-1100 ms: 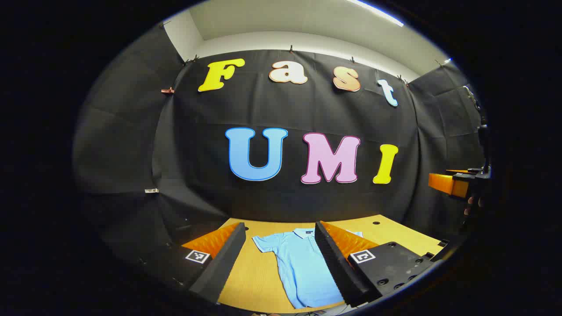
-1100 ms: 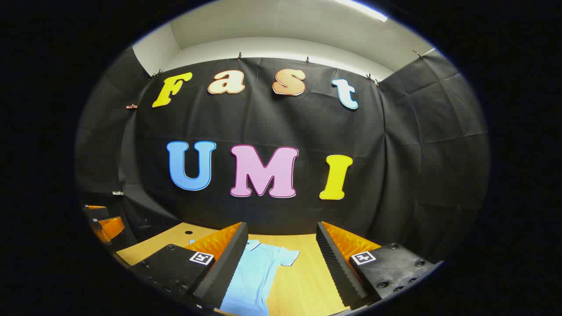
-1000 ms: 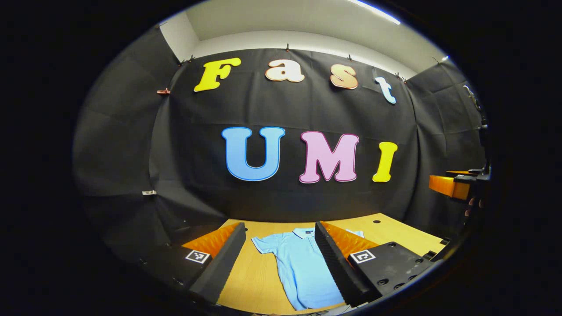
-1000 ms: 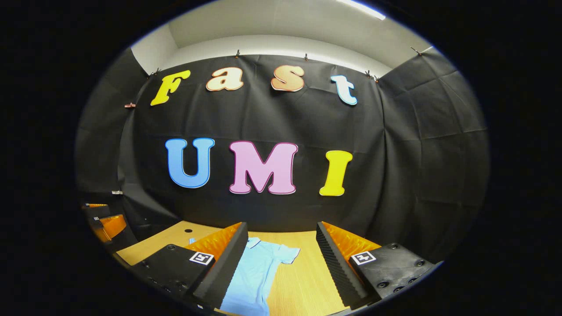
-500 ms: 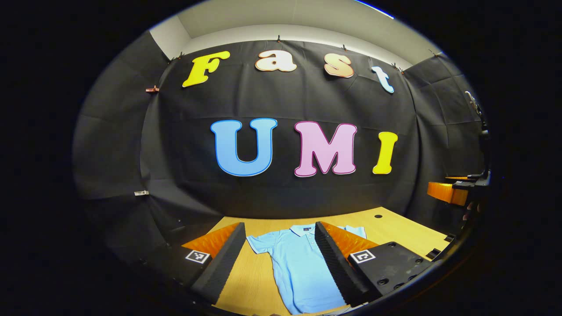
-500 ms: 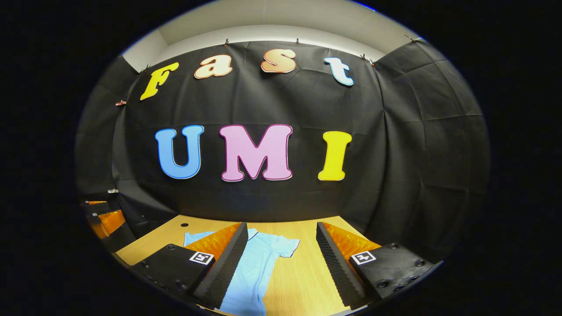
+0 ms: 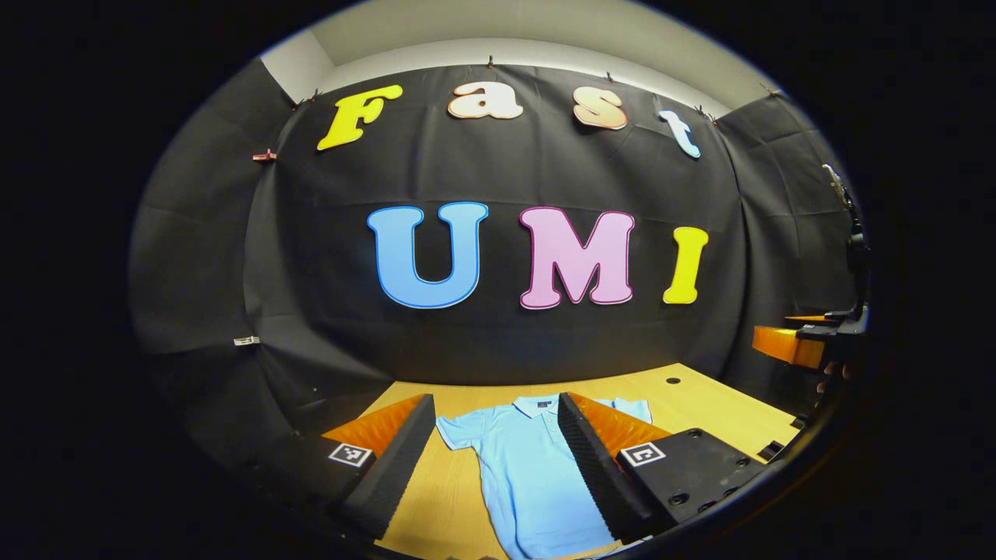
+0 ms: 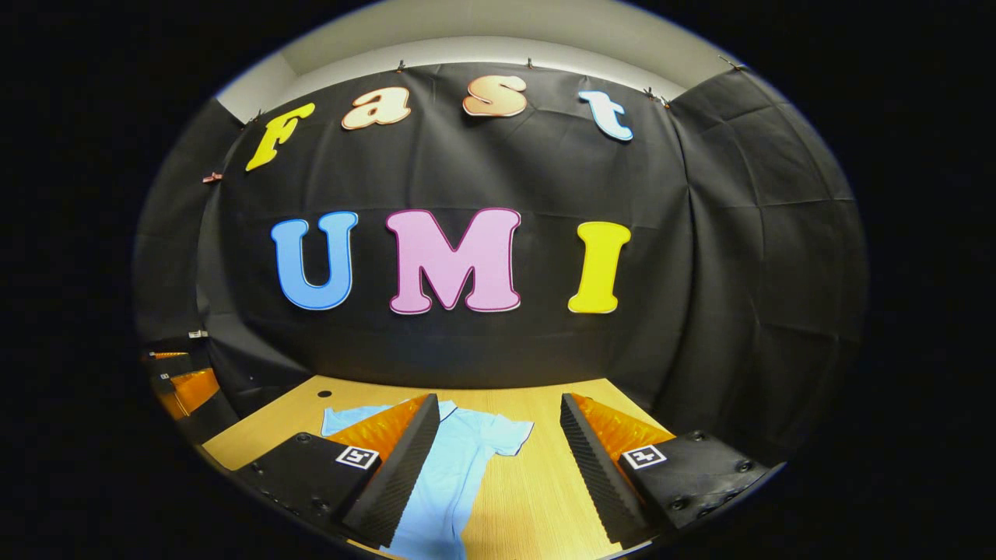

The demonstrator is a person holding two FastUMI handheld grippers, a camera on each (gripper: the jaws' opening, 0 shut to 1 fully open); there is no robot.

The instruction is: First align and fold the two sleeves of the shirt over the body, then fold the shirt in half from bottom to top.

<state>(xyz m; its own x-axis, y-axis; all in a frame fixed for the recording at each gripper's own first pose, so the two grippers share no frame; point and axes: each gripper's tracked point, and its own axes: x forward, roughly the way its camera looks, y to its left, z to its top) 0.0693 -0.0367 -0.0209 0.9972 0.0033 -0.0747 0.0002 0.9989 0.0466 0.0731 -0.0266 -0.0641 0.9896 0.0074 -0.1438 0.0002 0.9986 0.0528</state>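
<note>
A black cloth wall (image 7: 498,334) takes up most of both views, with a pale ceiling strip across the top of the frame. Below it, along the lower part of each frame, runs a wooden table (image 7: 700,397). On it lies a light blue polo shirt (image 7: 529,467), spread flat with both short sleeves out and the collar toward the wall; in the left gripper view it sits at bottom centre, in the right gripper view (image 8: 459,459) at lower left of centre. The left gripper (image 7: 498,459) hangs above the shirt, jaws spread wide and empty. The right gripper (image 8: 498,459) hangs over the shirt's sleeve side and bare wood, jaws likewise spread, gripping nothing. It also shows at the right edge of the left gripper view (image 7: 809,342).
</note>
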